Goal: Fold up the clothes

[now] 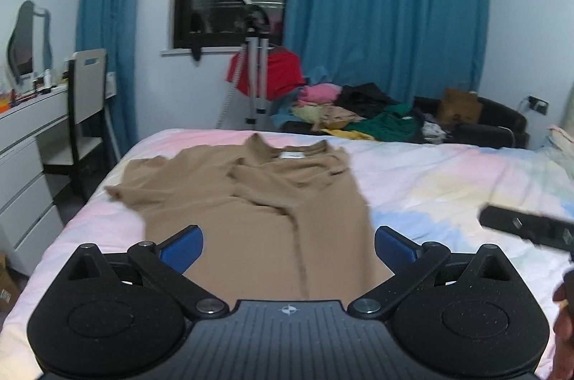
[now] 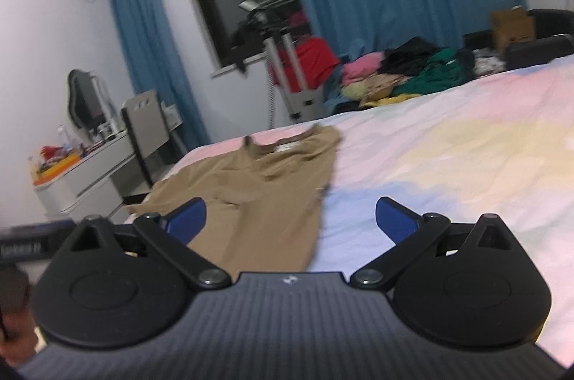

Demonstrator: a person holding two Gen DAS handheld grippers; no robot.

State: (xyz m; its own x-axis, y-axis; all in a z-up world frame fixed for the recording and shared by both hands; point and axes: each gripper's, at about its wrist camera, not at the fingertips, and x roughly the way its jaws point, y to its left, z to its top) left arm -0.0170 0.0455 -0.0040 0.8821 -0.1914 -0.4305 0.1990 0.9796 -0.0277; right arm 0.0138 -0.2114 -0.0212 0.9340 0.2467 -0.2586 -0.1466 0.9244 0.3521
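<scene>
With the tan shirt [image 1: 272, 200] lying partly folded on the bed [image 1: 448, 179], collar at its far end, both the left hand-held gripper [image 1: 288, 245] and right hand-held gripper [image 2: 290, 222] hang spread wide and empty, so pinching the unfolded sleeve's edge and laying it flat seems best.

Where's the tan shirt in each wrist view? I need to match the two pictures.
Left wrist: tan shirt fills the centre, collar at the far end, running down between the open left gripper fingers.
Right wrist: tan shirt sits left of centre, behind the right gripper left finger.
Shared landmark: red garment behind the tripod.
</scene>
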